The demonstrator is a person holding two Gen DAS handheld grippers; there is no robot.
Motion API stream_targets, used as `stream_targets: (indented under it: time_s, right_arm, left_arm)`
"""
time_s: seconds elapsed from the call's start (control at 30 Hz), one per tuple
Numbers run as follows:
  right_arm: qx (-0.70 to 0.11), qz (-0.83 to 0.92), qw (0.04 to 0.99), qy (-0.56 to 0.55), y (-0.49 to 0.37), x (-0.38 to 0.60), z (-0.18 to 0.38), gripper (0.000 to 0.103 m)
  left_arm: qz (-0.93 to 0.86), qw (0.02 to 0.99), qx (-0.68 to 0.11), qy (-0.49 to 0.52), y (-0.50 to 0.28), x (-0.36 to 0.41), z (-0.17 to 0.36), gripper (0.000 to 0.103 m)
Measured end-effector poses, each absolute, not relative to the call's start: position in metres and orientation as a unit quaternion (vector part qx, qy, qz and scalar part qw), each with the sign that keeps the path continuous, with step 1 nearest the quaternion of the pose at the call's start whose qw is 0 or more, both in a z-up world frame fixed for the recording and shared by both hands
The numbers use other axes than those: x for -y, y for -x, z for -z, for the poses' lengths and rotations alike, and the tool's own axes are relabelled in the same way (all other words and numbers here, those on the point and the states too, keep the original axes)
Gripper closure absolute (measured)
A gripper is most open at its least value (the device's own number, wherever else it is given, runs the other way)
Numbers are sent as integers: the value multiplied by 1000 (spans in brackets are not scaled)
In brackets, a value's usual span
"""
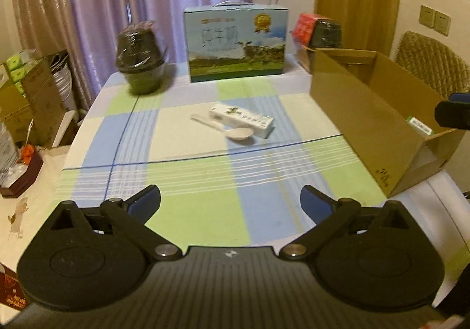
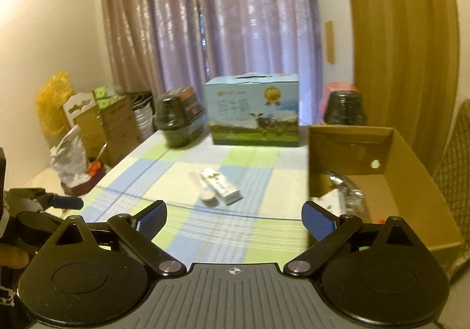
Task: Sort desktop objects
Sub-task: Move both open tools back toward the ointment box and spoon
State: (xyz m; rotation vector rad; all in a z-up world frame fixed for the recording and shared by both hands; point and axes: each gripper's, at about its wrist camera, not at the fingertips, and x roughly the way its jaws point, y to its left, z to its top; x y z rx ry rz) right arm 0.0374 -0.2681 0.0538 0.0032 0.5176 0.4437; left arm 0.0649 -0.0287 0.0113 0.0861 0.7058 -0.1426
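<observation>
Two items lying mid-table: white spoon (image 1: 235, 129) touching small carton (image 1: 243, 120). Left gripper (image 1: 230, 201) and right gripper (image 2: 235, 216) both hovering short, jaws gaping, empty. Risk: flat spoon skidding away, or pinch nudging carton, missing cardboard box (image 1: 367, 111) alongside.

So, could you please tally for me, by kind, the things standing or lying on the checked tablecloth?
Plastic-wrapped dark pots: 2
Milk carry carton with the cow picture: 1
Open cardboard box: 1
Small white and green carton: 1
White spoon: 1
Red package, partly hidden behind the right-hand pot: 1
Total: 7
</observation>
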Motion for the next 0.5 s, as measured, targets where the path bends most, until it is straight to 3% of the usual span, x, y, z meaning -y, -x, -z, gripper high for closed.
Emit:
stream_targets:
  time_s: [0.5]
  right_arm:
    - [-268, -232, 935, 24, -59, 229, -39, 7]
  left_arm:
    - [53, 933, -356, -19, -75, -7, 8, 2]
